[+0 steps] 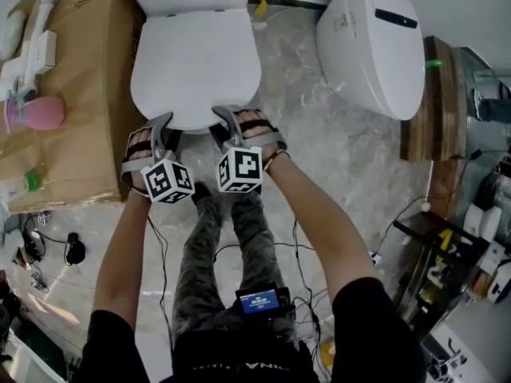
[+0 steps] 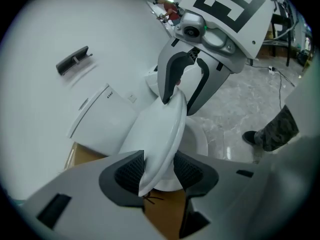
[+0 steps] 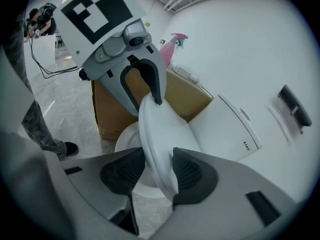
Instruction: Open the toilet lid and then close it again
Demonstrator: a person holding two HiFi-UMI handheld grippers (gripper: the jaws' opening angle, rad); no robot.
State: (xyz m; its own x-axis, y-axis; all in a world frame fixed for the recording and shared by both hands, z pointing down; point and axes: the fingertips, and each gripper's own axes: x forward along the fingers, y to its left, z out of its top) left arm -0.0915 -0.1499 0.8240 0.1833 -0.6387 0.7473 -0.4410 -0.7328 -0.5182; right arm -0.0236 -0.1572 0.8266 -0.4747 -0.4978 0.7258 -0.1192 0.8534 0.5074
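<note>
A: Where is the toilet lid (image 1: 196, 62) sitting?

B: Upper middle of the head view, a white oval with its top face toward the camera. The gripper views are showing it tilted and lifted off the seat ring (image 3: 125, 134), so it is not lying flat.

A: Claws?

B: The left gripper (image 2: 155, 171) is clamping the lid's front rim. The rim is running slantwise between its two dark pads, and they are pressing on either face. The right gripper (image 3: 150, 173) is doing the same just beside it, with the rim standing nearly upright between its pads.

A: Both on the same edge?

B: Yes. In the head view they are sitting side by side at the lid's lower edge, near centre frame, marker cubes facing the camera. Each gripper camera is also catching the other claw biting the rim further along.

A: Surroundings?

B: A cardboard box (image 1: 88, 94) is filling the left of the head view, close against the toilet; touching or not, can't tell. A pink bottle (image 1: 40, 112) is sitting on it at the far left. A second white toilet (image 1: 371, 42) is standing at the upper right, well apart. The marble floor (image 1: 335, 158) is running between them. The person's camouflage trousers (image 1: 204, 254) are showing below the grippers.
</note>
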